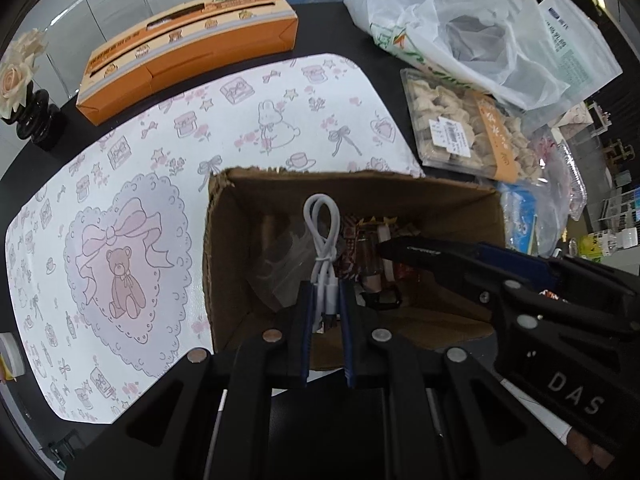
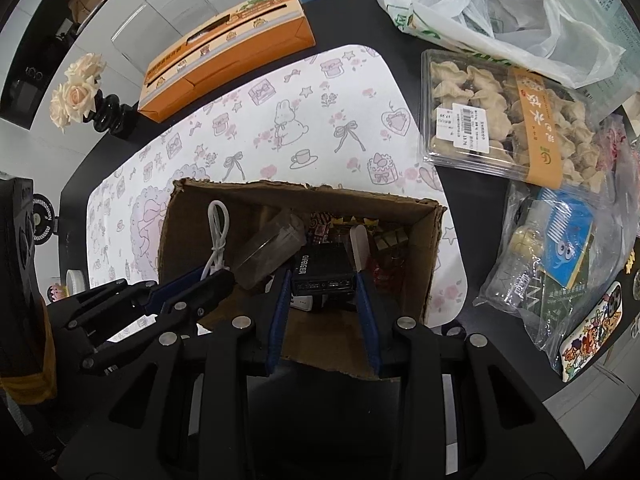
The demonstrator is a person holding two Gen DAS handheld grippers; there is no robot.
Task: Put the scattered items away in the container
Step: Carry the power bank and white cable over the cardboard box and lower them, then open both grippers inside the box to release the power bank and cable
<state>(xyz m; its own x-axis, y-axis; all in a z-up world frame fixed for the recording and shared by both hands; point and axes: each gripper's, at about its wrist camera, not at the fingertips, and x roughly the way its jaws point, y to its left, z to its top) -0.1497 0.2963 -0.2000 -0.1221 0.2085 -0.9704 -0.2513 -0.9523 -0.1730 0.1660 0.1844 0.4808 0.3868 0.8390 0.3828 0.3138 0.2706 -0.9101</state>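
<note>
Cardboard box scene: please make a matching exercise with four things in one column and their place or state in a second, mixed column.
1. white cable
2. black device
3. orange carton
4. dumpling tray

a. between the right gripper fingers
b. on the table beyond the patterned mat
c. clamped in the left gripper, over the cardboard box
d. right of the mat, partly under a plastic bag

Pairs: 1-c, 2-a, 3-b, 4-d

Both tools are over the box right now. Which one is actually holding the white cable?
The left tool: its fingers pinch the white cable over the cardboard box. The right tool holds a black device instead.
</note>
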